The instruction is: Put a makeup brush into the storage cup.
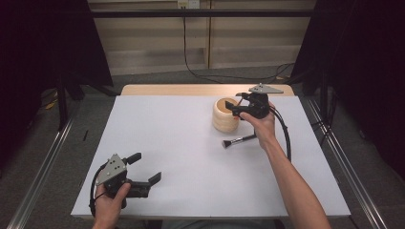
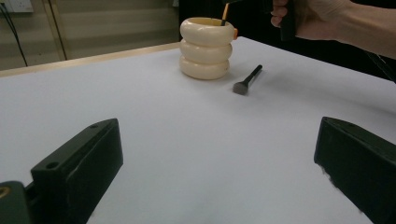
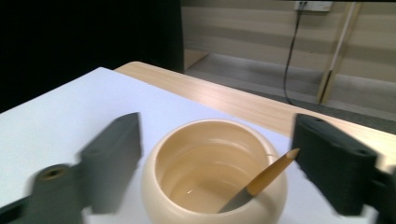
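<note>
A cream ribbed holder (image 1: 224, 119) stands on the white table at the far right of centre. My right gripper (image 1: 235, 101) hovers just above its mouth. In the right gripper view the right gripper (image 3: 219, 161) is open, and a brush with a wooden handle (image 3: 271, 175) leans inside the holder (image 3: 159, 186), touching neither pad. A second, dark brush (image 1: 237, 141) lies flat on the table just in front of the holder. My left gripper (image 1: 144, 167) rests open and empty near the front left edge, facing the holder (image 2: 205, 49) and the dark brush (image 2: 247, 80).
The white sheet (image 1: 191, 157) covers the table; a strip of bare wood (image 1: 191, 89) shows along the far edge. Metal rails (image 1: 45, 157) run along the floor on both sides. The right gripper's cable (image 1: 286, 138) loops beside the forearm.
</note>
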